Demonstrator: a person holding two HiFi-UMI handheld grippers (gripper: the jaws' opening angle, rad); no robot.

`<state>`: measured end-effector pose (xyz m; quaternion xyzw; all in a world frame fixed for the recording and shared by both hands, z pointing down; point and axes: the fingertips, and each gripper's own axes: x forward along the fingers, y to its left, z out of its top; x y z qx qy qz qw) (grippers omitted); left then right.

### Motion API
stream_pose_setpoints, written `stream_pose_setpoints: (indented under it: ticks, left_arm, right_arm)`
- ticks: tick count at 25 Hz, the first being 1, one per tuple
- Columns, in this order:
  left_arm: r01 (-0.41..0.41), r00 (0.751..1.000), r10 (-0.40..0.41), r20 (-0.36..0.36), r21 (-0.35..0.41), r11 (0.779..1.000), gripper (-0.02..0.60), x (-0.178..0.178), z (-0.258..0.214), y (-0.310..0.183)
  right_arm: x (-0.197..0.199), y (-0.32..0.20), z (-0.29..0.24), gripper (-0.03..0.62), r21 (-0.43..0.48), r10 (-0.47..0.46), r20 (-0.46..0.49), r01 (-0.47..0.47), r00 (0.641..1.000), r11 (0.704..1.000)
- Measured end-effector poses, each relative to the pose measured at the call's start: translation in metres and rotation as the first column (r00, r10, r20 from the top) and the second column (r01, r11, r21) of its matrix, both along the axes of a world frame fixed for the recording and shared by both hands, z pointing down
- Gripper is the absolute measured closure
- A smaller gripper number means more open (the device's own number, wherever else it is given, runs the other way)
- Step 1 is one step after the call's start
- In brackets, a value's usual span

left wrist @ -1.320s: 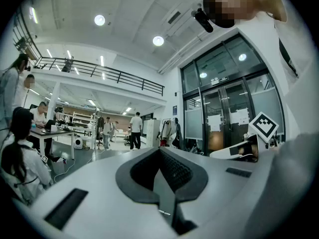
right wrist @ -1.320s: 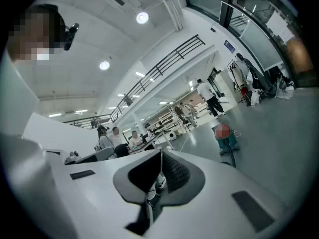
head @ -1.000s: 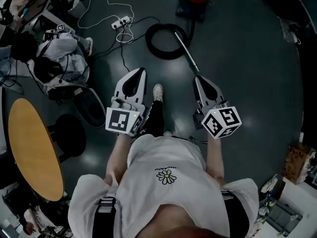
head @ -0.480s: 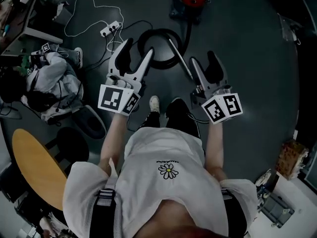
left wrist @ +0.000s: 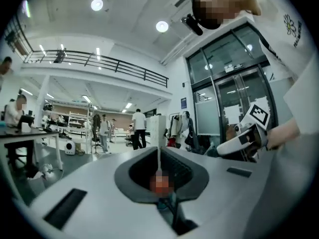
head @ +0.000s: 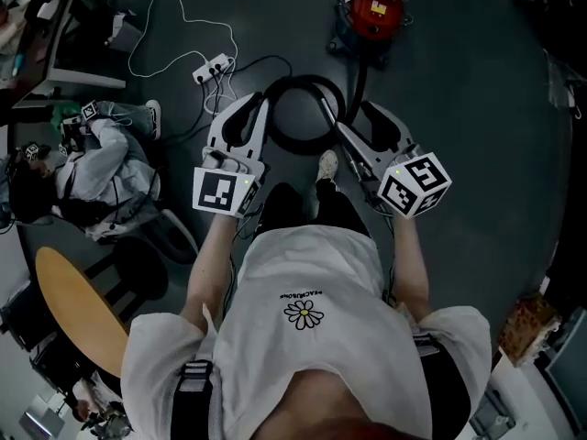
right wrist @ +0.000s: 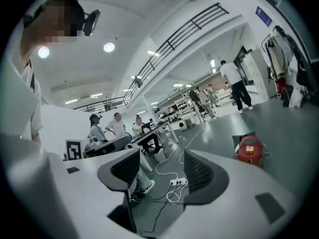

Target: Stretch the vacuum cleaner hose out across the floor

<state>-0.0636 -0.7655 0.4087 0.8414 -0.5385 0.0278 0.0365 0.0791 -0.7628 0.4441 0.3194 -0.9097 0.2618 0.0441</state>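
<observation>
Moved up since 1 second ago to flank the black coiled vacuum hose point(head: 303, 81), looped on the floor before the red canister vacuum point(head: 371, 12); left hand-held gripper point(head: 260, 108) just closing, nearly pressed together, empty; right hand-held gripper point(head: 374, 122) just spreading wide, empty; stretching not begun.

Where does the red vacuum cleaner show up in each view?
Head view: red vacuum cleaner at the top, right of centre, beyond the coiled hose.
Left gripper view: not visible.
Right gripper view: red vacuum cleaner on the floor, right of the jaws.
Shared landmark: white power strip, in head and right gripper views.
</observation>
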Motion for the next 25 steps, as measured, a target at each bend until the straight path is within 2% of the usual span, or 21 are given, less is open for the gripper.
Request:
stream_pose_setpoints:
  ticks: [1, 4, 8, 11, 15, 17, 20, 23, 25]
  left_arm:
    - [0.028, 1.000, -0.028, 0.013, 0.001, 1.000, 0.571, -0.003, 0.004, -0.016]
    - [0.048, 0.999, -0.048, -0.013, 0.004, 0.999, 0.574, -0.005, 0.025, -0.062]
    - [0.001, 0.998, 0.005, 0.063, -0.099, 0.995, 0.574, -0.008, 0.102, -0.110]
    - [-0.002, 0.999, 0.009, 0.049, -0.153, 0.988, 0.574, -0.016, 0.185, -0.147]
    - [0.036, 0.999, -0.028, 0.045, -0.186, 0.982, 0.574, -0.033, 0.312, -0.188]
    - [0.045, 0.999, -0.043, 0.014, -0.180, 0.983, 0.574, -0.039, 0.375, -0.199]
    - [0.043, 0.999, -0.040, 0.015, -0.202, 0.979, 0.574, -0.047, 0.471, -0.205]
    - [0.028, 1.000, -0.027, 0.008, -0.214, 0.976, 0.574, -0.053, 0.545, -0.204]
    - [0.017, 1.000, -0.015, 0.011, -0.221, 0.975, 0.574, -0.060, 0.582, -0.201]
  right_arm:
    - [-0.003, -0.016, 0.008, 0.299, -0.032, -0.006, -0.012, 0.006, 1.000, 0.999]
    - [-0.014, -0.057, 0.041, 0.301, -0.083, -0.026, -0.086, 0.019, 0.996, 0.996]
    - [-0.031, -0.096, 0.130, 0.301, -0.205, -0.071, -0.159, 0.038, 0.985, 0.978]
    - [-0.034, -0.121, 0.249, 0.301, -0.338, -0.100, -0.212, 0.023, 0.972, 0.941]
    - [-0.031, -0.148, 0.450, 0.301, -0.506, -0.125, -0.295, -0.044, 0.947, 0.861]
    - [-0.025, -0.154, 0.551, 0.301, -0.563, -0.154, -0.361, -0.083, 0.920, 0.822]
    - [-0.014, -0.159, 0.681, 0.301, -0.623, -0.206, -0.451, -0.141, 0.868, 0.770]
    - [-0.007, -0.156, 0.779, 0.301, -0.662, -0.265, -0.515, -0.182, 0.815, 0.727]
    - [-0.005, -0.151, 0.831, 0.301, -0.673, -0.328, -0.566, -0.195, 0.756, 0.713]
